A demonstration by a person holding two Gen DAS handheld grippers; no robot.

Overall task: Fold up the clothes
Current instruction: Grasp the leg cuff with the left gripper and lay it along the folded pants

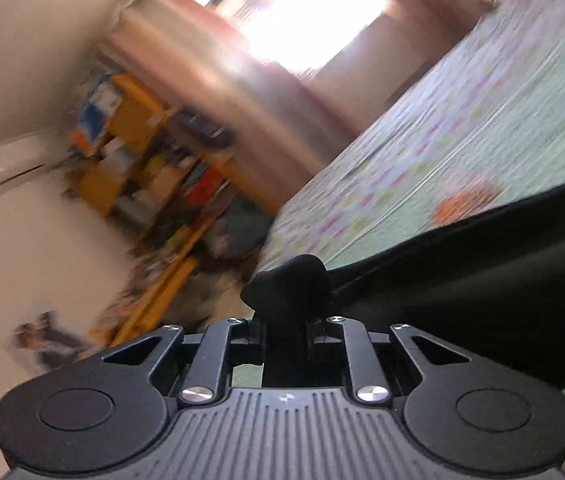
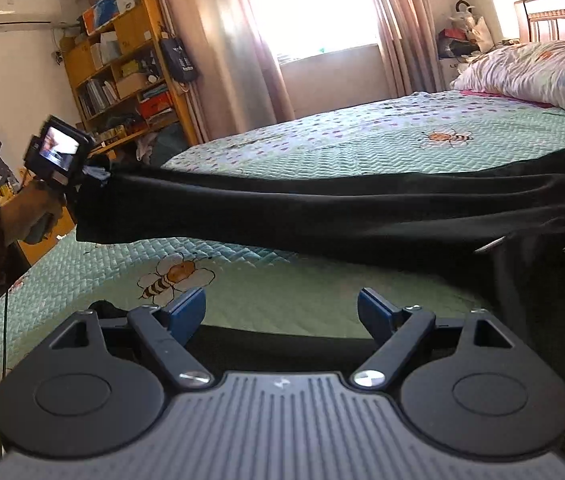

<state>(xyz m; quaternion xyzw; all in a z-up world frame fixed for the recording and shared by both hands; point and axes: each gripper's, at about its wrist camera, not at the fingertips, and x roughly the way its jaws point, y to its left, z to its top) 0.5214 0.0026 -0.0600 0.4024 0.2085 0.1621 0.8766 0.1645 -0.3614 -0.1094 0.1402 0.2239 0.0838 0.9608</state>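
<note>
A black garment (image 2: 322, 212) is stretched in the air above the bed, from the left gripper to the right edge of the right wrist view. My left gripper (image 1: 288, 280) is shut on a bunched corner of the black garment (image 1: 462, 292), which trails off to the right. In the right wrist view the left gripper (image 2: 94, 172) appears at the far left, held by a hand. My right gripper (image 2: 280, 308) is open and empty, its blue pads (image 2: 186, 310) apart, low over the bed below the stretched cloth.
The bed (image 2: 322, 136) has a green quilted cover with bee prints. A pillow (image 2: 530, 68) lies at the right. A wooden bookshelf (image 2: 122, 60), curtains (image 2: 218, 40) and a window stand beyond. The left wrist view is tilted and blurred.
</note>
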